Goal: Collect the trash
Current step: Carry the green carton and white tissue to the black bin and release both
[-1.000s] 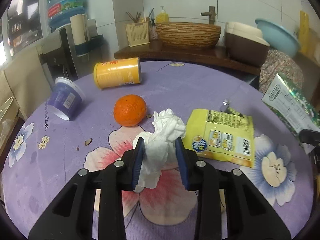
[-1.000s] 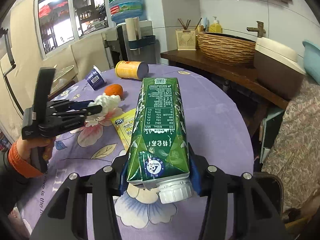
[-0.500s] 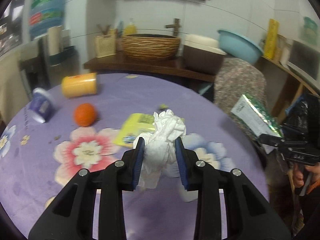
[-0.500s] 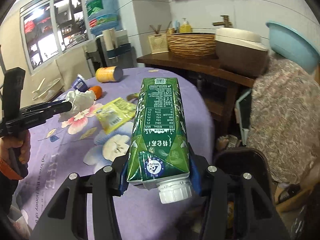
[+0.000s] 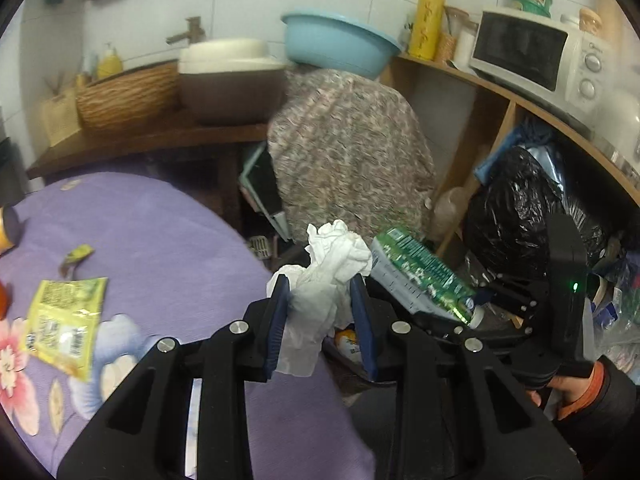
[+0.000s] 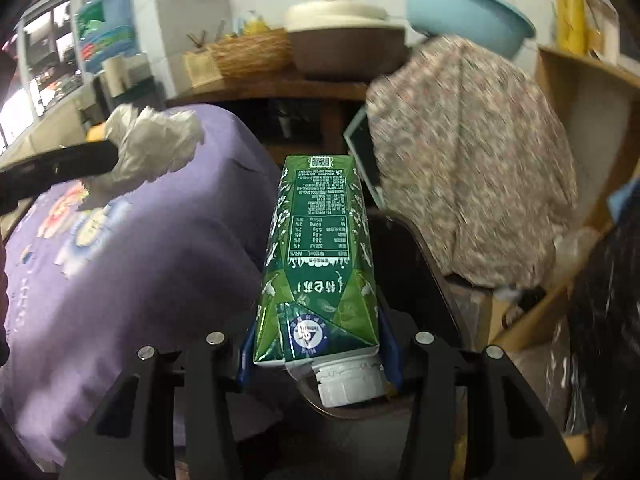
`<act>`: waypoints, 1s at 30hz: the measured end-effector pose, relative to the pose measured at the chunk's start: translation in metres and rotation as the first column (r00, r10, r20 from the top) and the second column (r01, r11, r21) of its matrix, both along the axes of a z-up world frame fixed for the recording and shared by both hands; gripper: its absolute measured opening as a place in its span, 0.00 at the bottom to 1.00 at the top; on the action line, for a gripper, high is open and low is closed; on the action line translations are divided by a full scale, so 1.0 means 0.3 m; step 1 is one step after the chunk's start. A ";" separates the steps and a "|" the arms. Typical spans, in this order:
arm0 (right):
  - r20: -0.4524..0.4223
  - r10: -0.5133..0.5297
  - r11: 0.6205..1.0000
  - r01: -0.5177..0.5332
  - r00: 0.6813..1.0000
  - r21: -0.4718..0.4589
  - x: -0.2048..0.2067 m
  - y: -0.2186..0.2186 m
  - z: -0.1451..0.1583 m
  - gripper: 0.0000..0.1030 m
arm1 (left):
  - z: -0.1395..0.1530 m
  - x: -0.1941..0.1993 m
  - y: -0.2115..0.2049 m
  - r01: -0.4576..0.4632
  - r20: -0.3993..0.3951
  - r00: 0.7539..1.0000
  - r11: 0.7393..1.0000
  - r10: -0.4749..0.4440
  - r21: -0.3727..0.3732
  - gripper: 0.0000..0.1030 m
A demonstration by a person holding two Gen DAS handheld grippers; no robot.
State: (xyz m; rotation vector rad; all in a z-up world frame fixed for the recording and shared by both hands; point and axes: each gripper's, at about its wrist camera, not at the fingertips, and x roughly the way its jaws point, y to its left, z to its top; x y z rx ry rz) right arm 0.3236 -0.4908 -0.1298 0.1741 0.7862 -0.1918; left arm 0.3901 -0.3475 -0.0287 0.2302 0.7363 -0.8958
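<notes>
You are carrying the crumpled white tissue wad [image 5: 328, 272] pinched in the left gripper [image 5: 322, 320] and the green drink carton [image 6: 318, 264] clamped in the right gripper [image 6: 320, 354], both past the purple flowered table's [image 5: 160, 240] edge, so keep lowering them toward the dark bin [image 5: 352, 364] at six o'clock before opening either gripper.

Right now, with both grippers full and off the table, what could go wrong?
The tissue hangs loosely from the left gripper and could snag or drop short of the bin. The right gripper holds the carton only near its cap end, so it might tip or slip.
</notes>
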 end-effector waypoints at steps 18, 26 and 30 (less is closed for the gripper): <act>-0.148 -0.115 0.988 0.129 0.982 0.086 0.039 -0.168 -0.342 0.47 | -0.329 0.137 -0.527 0.014 -0.123 0.992 0.970 0.017 0.245 0.32; -0.164 -0.107 0.993 0.115 0.981 0.039 0.062 -0.153 -0.405 0.73 | -0.375 0.166 -0.522 -0.034 -0.127 0.990 0.973 0.064 0.230 0.79; -0.149 -0.128 0.989 0.137 0.981 0.051 0.049 -0.153 -0.392 0.73 | -0.320 0.154 -0.504 -0.036 -0.109 0.992 0.978 0.060 0.204 0.80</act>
